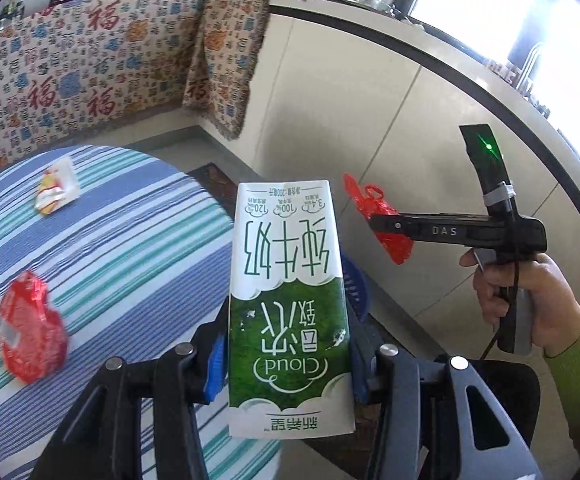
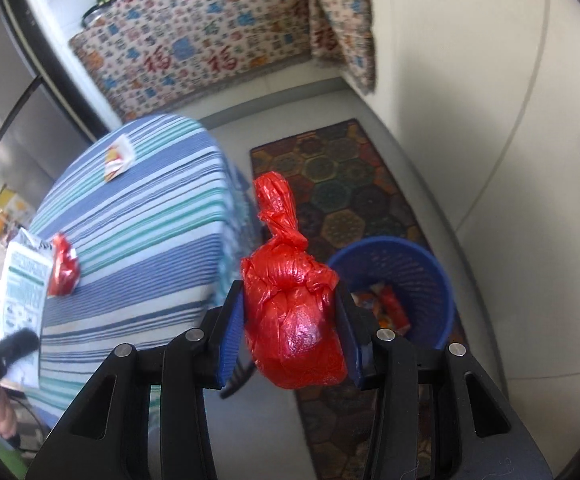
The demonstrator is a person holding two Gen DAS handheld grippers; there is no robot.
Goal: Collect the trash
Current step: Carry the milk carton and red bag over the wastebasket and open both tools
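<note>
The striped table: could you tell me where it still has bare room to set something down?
The striped table is bare across its middle, between the yellow-white wrapper near the far edge and the red packet near the near-left edge. Those two spots are the only occupied ones in view.

blurred: red wrapper (image 1: 30, 328) | hidden: basket (image 1: 356, 288) mostly behind milk carton (image 1: 288, 312)

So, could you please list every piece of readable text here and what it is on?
"Cloud", upside down, on the milk carton; its Chinese characters I leave unquoted, the small print is too small.
"DAS" on the right gripper.
"福" repeated on the patterned cloth.
Wrappers on the striped table: unreadable.
</note>
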